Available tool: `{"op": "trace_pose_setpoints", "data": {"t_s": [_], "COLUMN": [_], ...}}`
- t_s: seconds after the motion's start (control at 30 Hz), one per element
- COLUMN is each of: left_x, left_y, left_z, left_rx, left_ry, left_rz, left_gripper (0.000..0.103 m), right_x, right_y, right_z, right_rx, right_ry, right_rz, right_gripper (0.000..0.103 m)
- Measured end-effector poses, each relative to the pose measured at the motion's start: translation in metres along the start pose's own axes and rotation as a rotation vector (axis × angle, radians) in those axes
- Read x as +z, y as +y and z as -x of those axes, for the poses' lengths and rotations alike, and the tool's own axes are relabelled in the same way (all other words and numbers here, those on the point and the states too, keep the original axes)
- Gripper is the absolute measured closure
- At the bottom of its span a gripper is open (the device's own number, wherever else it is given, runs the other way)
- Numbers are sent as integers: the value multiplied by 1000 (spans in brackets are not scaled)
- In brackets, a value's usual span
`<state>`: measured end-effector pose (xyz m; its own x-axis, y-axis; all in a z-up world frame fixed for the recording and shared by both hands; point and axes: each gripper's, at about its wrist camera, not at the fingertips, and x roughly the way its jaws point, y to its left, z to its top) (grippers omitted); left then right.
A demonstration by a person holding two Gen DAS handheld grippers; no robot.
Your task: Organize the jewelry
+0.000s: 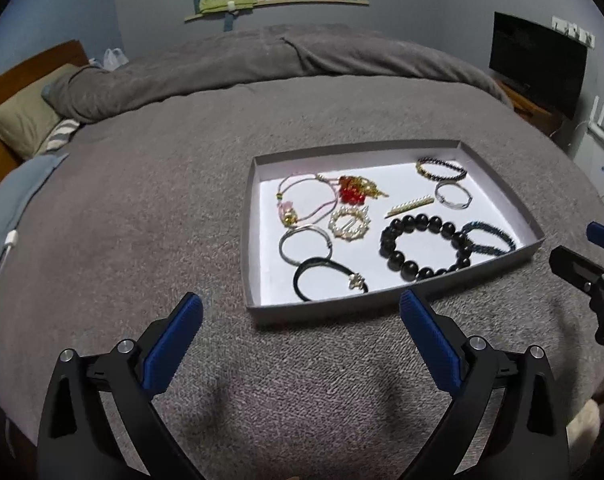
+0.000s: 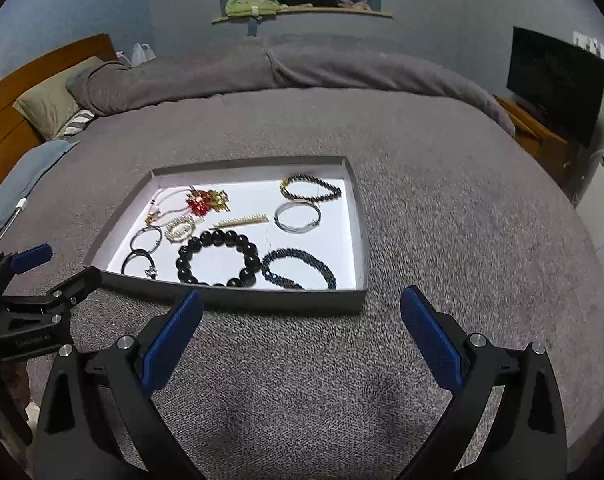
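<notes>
Across the grey bed cover (image 1: 142, 208) a shallow grey tray (image 1: 382, 306) with a white floor is set, and all the jewelry is laid inside it. Nearest its front wall, a black bead bracelet (image 1: 424, 246) is seen, a pearl brooch (image 1: 350, 222) left of it. Short of the tray, the left gripper (image 1: 302, 314) and right gripper (image 2: 302, 308) are held with jaws spread wide, nothing between them.
</notes>
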<state>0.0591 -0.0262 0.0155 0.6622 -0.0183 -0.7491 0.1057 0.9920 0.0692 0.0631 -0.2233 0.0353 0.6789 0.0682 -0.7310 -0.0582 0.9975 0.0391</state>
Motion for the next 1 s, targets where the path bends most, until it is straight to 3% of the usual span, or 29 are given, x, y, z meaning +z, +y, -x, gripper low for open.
{"op": "trace_pose_setpoints", "data": {"t_s": [1.0], "left_x": [-3], "left_y": [-3], "left_z": [1], "left_rx": [-11], "left_ry": [13], "left_rz": [4], "left_gripper": [5], "right_x": [-6], "right_y": [-2], "right_z": [-4], "right_rx": [-3], "right_ry": [20], "right_rz": [6], "right_gripper": [5]}}
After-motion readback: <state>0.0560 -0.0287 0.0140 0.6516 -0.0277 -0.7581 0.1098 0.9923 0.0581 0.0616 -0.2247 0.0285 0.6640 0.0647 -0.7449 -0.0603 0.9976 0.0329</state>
